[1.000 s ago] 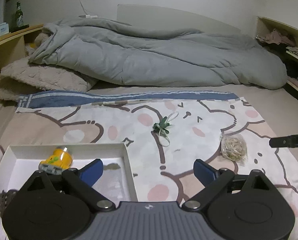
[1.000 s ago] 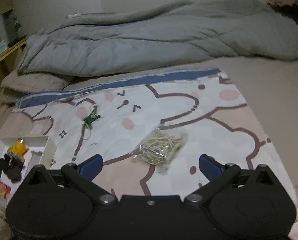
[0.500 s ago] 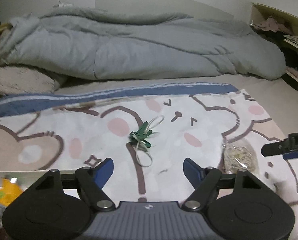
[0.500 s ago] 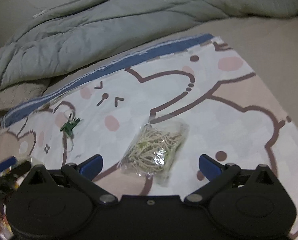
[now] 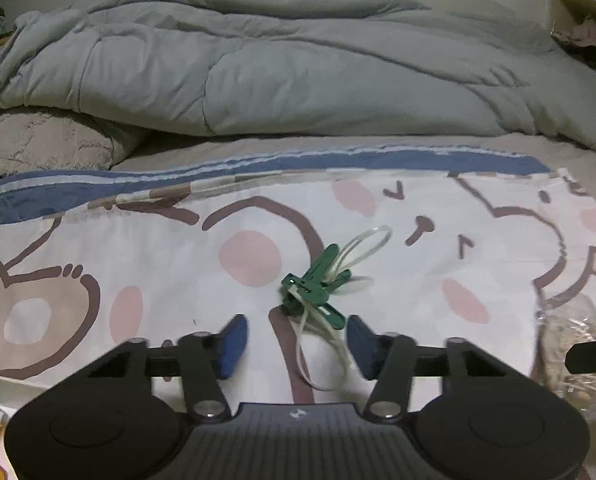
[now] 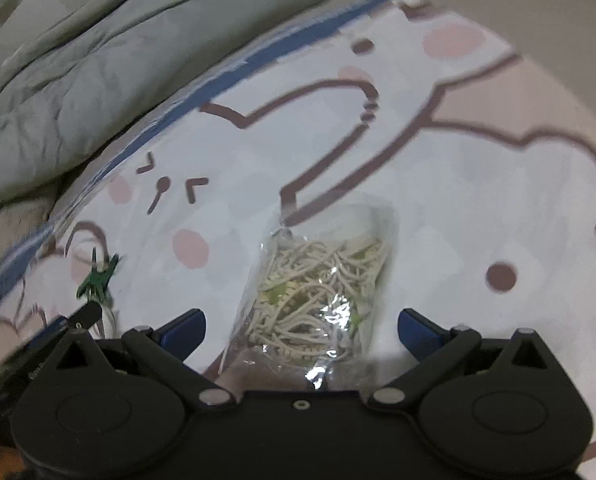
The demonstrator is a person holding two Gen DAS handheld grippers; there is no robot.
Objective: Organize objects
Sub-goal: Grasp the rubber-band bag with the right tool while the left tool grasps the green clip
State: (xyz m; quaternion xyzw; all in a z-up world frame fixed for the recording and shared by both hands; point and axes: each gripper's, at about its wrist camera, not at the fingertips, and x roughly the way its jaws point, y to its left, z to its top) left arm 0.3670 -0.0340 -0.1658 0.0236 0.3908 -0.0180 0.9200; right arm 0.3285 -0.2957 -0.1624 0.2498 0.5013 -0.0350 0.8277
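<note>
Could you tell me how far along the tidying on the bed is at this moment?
Done: little that shows here; only a white tray edge with something yellow is visible. In hand: nothing is gripped. The left gripper, jaws just closing, flanks the white tie loops below the green clips without pressing them. The right gripper stands open around the bag of rubber bands. Left: both items still lie on the cartoon sheet.

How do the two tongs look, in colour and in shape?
Both are alike. The left tongs and the right tongs have a black body with two round discs, black linkage bars with silver rivets, and blue finger pads. The left body is ribbed, with a small white logo. No sleeve or cable shows.
</note>
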